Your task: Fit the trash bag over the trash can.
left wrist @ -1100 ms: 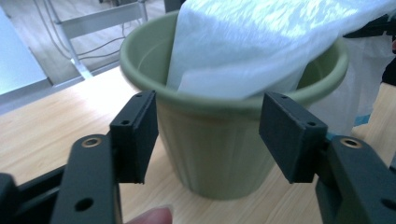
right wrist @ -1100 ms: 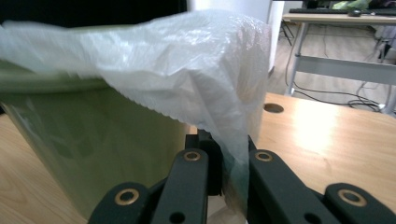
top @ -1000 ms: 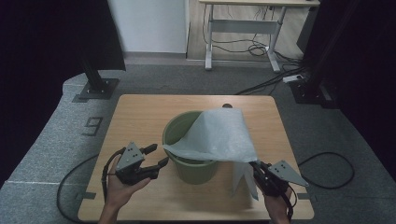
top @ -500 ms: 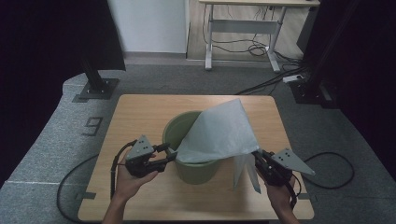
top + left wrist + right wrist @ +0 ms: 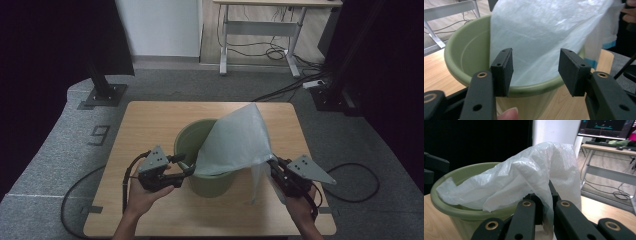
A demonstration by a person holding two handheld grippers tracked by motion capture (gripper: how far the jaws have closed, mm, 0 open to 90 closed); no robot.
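Observation:
A green bucket (image 5: 210,184) stands mid-table, with a translucent white plastic bag (image 5: 237,140) draped across its right side and rising to a peak. My right gripper (image 5: 274,164) is at the bucket's right, shut on a fold of the bag (image 5: 524,177); the film runs down between its jaws (image 5: 545,212). My left gripper (image 5: 187,165) is at the bucket's near-left rim. Its jaws have just been opening and stand open (image 5: 536,72). They straddle the bucket rim (image 5: 466,50) and the bag's lower edge (image 5: 541,32), and the pads (image 5: 504,71) are clear of both.
The wooden table (image 5: 150,120) has bare room left of and behind the bucket. On the grey floor lie cables and a black stand base (image 5: 102,95). A desk (image 5: 260,25) stands at the back, with a monitor (image 5: 606,128) on it.
My right gripper has risen with the bag, lifting its peak higher over the bucket. The left gripper edged up to the bucket rim, and its jaws narrowed and widened again.

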